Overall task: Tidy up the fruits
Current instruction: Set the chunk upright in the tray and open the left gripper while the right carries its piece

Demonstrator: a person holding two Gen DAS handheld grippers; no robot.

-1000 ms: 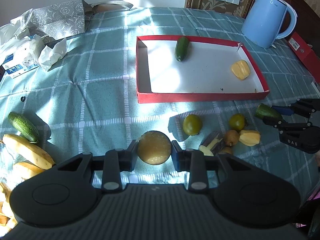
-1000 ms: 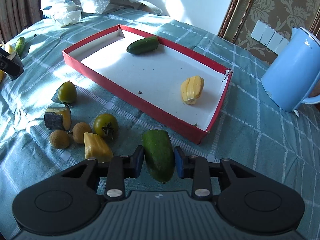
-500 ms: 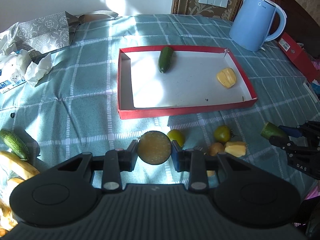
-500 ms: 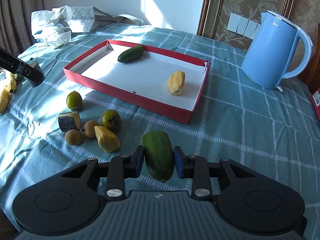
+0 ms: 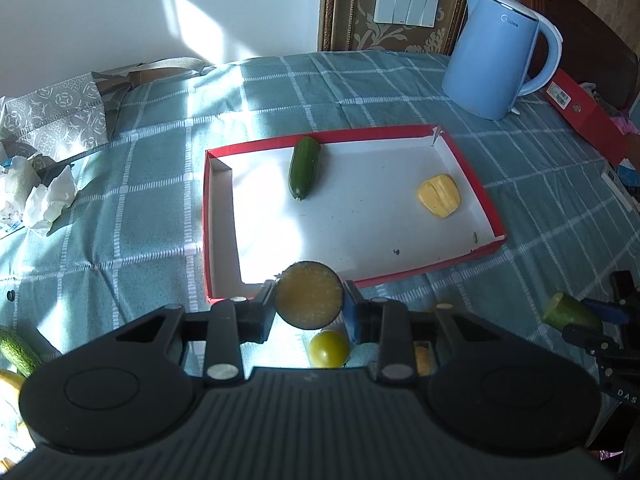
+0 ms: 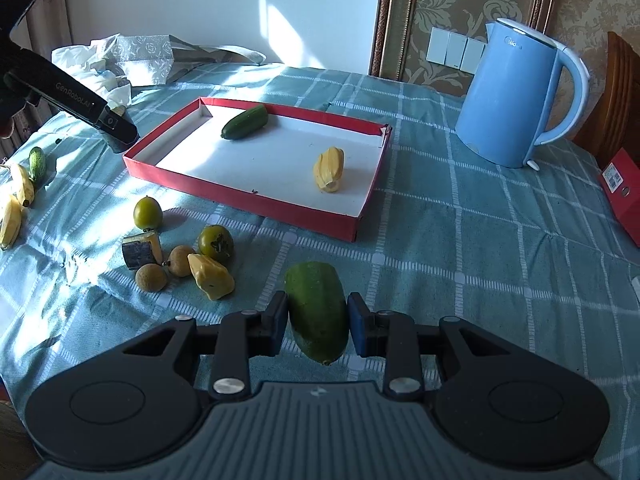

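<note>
Your left fingers (image 5: 308,306), pinching the cut fruit (image 5: 308,294), have risen to the tray (image 5: 486,200) rim; release it ahead. Your right fingers (image 6: 317,322) still pinch the green fruit (image 6: 318,308) above the desk (image 6: 460,248).

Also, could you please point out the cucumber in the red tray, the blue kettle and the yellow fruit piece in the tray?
cucumber (image 5: 304,168), left wrist view, mid-body.
blue kettle (image 6: 505,96), right wrist view, body.
yellow fruit piece (image 6: 329,169), right wrist view, centre.

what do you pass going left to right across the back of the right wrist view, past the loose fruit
left gripper → cucumber in the red tray → yellow fruit in the tray → blue kettle → red box
</note>
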